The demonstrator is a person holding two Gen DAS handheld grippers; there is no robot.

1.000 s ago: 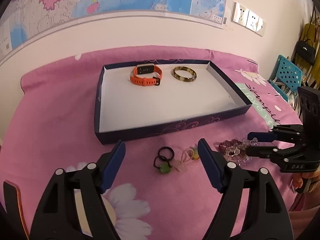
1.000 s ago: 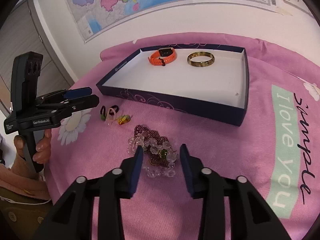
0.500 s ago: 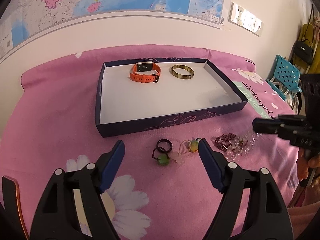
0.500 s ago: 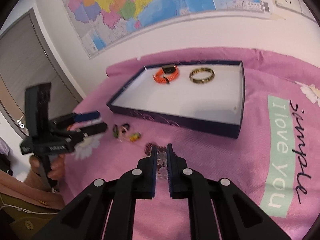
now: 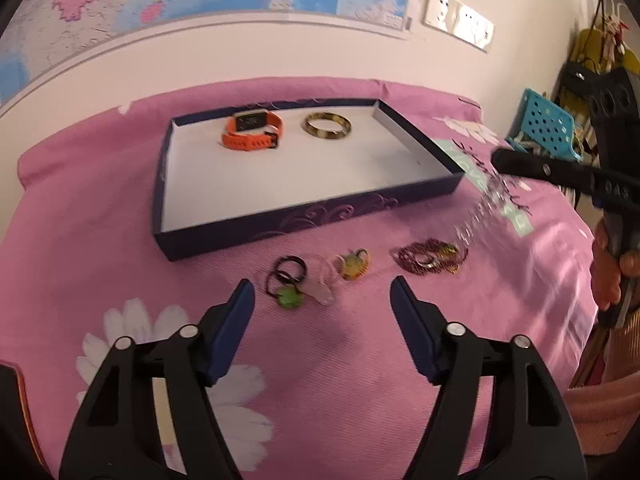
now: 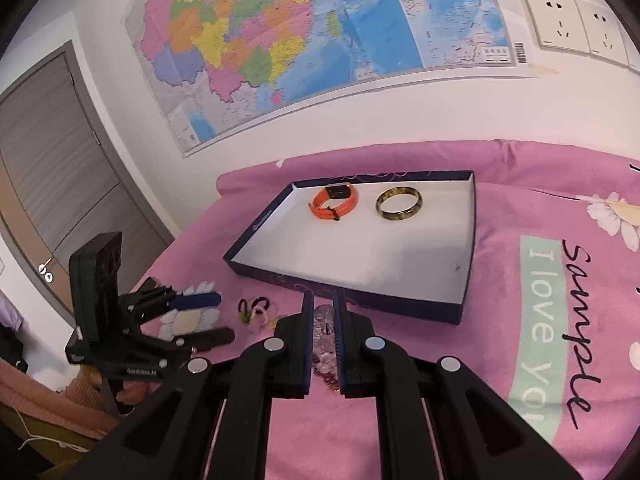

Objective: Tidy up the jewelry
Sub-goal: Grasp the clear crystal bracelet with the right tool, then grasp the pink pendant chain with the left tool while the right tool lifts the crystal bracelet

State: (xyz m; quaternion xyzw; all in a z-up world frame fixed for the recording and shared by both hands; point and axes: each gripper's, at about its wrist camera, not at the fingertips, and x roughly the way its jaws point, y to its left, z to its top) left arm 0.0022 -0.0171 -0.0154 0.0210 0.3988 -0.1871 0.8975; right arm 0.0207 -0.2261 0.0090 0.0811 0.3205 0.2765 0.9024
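Observation:
A dark blue tray point(image 5: 304, 218) point(image 6: 360, 298) on the pink cloth holds an orange watch point(image 5: 252, 131) point(image 6: 334, 202) and a brown-gold bangle point(image 5: 328, 126) point(image 6: 399, 204). My right gripper point(image 6: 322, 312) point(image 5: 498, 158) is shut on a clear crystal bead bracelet point(image 6: 324, 326) that hangs blurred below it point(image 5: 480, 208), lifted off the cloth. A dark red beaded piece point(image 5: 430, 255), a yellow-green charm point(image 5: 352, 264) and black hair rings with a green charm point(image 5: 288, 280) point(image 6: 256, 308) lie in front of the tray. My left gripper point(image 5: 322, 296) point(image 6: 200, 316) is open and empty just short of them.
A map and wall sockets point(image 5: 458, 18) are on the wall behind. A blue perforated basket point(image 5: 544, 124) stands at the far right. A grey door point(image 6: 52, 184) is at the left. The cloth has daisy prints and a mint strip with lettering point(image 6: 552, 320).
My right gripper closed on the crystal bracelet and lifted it up, leaving the red beaded piece on the cloth. My left gripper stayed open and drew back slightly.

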